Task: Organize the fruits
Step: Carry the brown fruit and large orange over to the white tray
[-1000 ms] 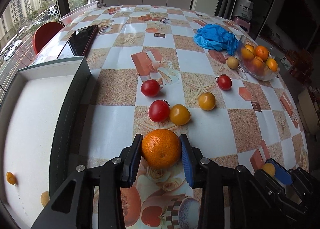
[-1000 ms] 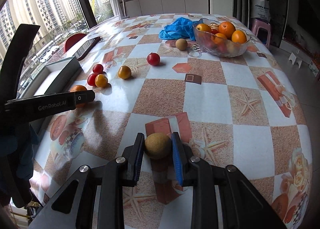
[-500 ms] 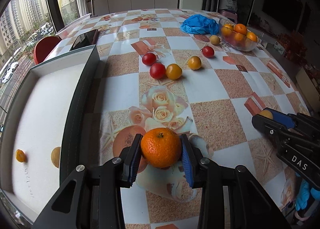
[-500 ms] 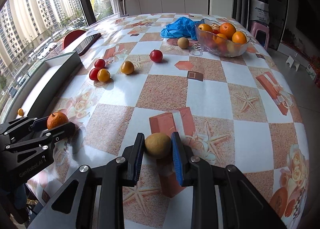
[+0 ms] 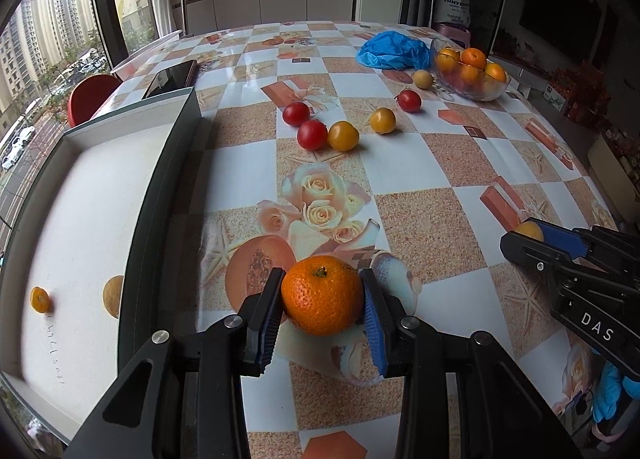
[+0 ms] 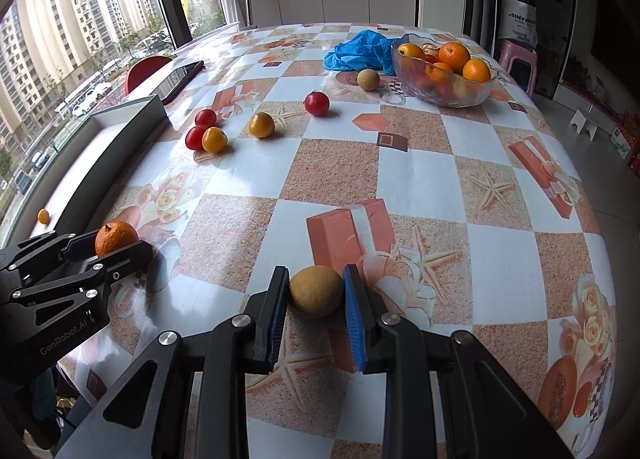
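The left claw (image 5: 322,309) clamps an orange mandarin (image 5: 322,294) above the table (image 5: 400,175). At ten o'clock sits a white tray (image 5: 88,211); at one o'clock, a glass fruit bowl (image 5: 470,75); tomatoes (image 5: 312,135) at twelve.

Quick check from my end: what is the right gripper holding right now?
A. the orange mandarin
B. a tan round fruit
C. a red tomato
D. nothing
B: the right gripper has its pads pressed on a tan round fruit, while the orange mandarin sits in the left gripper.
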{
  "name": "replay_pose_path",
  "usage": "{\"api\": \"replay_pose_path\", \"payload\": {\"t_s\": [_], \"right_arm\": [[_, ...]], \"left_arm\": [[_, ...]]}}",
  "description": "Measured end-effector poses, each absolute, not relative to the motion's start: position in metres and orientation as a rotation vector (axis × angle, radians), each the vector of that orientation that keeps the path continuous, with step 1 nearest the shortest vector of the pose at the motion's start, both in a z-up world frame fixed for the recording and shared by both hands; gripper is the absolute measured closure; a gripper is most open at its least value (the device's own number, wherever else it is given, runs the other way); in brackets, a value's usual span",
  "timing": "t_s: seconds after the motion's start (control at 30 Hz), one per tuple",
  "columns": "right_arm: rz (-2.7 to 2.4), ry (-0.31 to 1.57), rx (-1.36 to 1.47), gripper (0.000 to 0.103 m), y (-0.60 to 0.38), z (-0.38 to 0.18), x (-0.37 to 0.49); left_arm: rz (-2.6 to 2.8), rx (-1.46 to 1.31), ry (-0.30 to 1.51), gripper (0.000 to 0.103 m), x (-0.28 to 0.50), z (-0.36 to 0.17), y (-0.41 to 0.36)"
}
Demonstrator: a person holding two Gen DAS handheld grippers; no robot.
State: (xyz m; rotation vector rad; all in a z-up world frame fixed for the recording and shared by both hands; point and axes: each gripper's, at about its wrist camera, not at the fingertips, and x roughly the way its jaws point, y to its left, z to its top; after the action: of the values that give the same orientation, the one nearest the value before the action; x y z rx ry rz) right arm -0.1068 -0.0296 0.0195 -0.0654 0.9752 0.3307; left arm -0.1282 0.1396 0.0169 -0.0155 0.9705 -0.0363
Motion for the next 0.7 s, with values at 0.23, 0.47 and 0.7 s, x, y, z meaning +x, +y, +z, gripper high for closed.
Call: {"api": "replay_pose_path", "payload": {"t_s": [0.23,0.47,0.7], "right_arm": [[0.329,0.976,-0.076,0.073,-0.0292,0.0195,-0.1077],[0.328,0.974,-0.077,0.073,-0.029,0.0196,-0.1079],[0.326,0.975,-0.073,0.073,-0.029,0.0194,-0.1081]], "left_arm": [[-0.036,-0.017,0.97,0.065,-0.1285,0.0167,0.1396],[-0.037,-0.017,0.97,0.065,-0.1285,0.0167,0.1398],[-0.039,-0.021,0.972,0.065,-0.1285,0.0172,0.1402]]}}
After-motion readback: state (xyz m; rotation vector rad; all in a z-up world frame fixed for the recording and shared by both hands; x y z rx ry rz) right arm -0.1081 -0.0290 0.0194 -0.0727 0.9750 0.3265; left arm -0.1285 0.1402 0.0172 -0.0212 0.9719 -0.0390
